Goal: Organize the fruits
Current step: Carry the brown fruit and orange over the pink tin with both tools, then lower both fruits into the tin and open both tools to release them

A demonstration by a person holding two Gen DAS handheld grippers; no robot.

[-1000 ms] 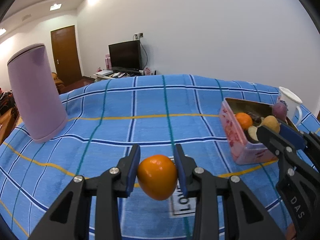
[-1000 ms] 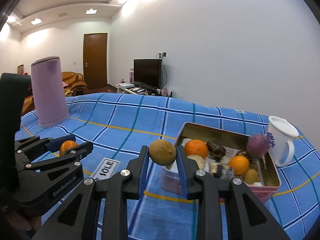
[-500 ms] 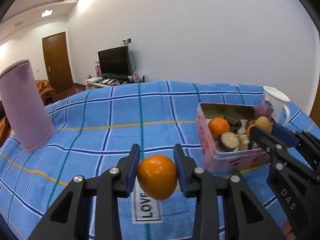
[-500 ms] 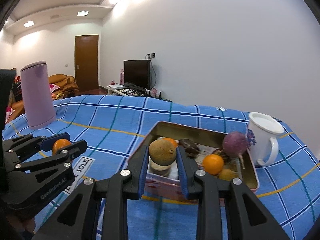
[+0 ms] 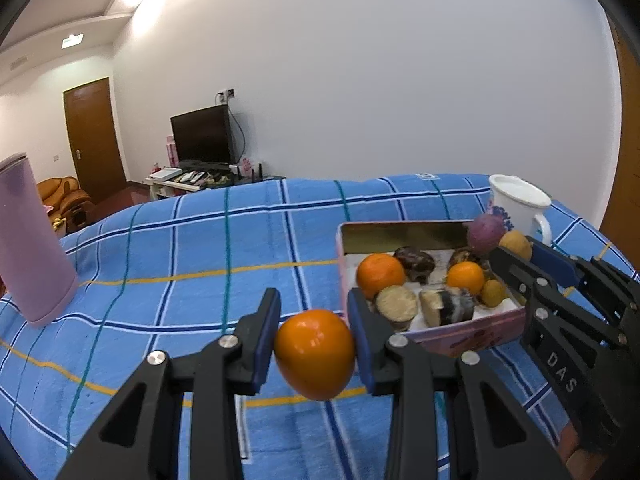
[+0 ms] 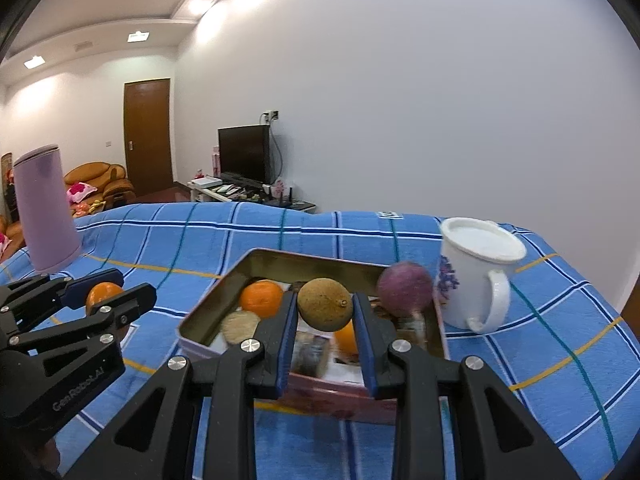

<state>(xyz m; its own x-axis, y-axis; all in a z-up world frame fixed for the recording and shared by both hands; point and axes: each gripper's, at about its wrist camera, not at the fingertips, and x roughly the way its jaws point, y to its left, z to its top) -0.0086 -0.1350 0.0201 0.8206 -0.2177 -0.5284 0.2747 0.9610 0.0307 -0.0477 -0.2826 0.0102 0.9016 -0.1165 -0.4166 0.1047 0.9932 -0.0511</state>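
Note:
My left gripper (image 5: 315,332) is shut on an orange fruit (image 5: 315,354) and holds it above the blue plaid cloth, just left of the pink tin box (image 5: 460,336). My right gripper (image 6: 325,322) is shut on a brown round fruit (image 6: 325,309) and holds it over the near part of the tin (image 6: 208,320). The tin holds an orange (image 6: 261,298), a purple fruit (image 6: 405,289) and several other pieces. The left gripper also shows in the right wrist view (image 6: 105,294), and the right gripper in the left wrist view (image 5: 520,252).
A white mug (image 6: 478,270) stands just right of the tin. A tall lilac container (image 6: 46,210) stands at the far left of the table. The blue plaid cloth (image 5: 200,252) covers the table. A TV, door and sofa lie beyond.
Both grippers have moved toward the tin with their fruits. The tin has grown larger in both views, and the brown fruit now hangs over its near part.

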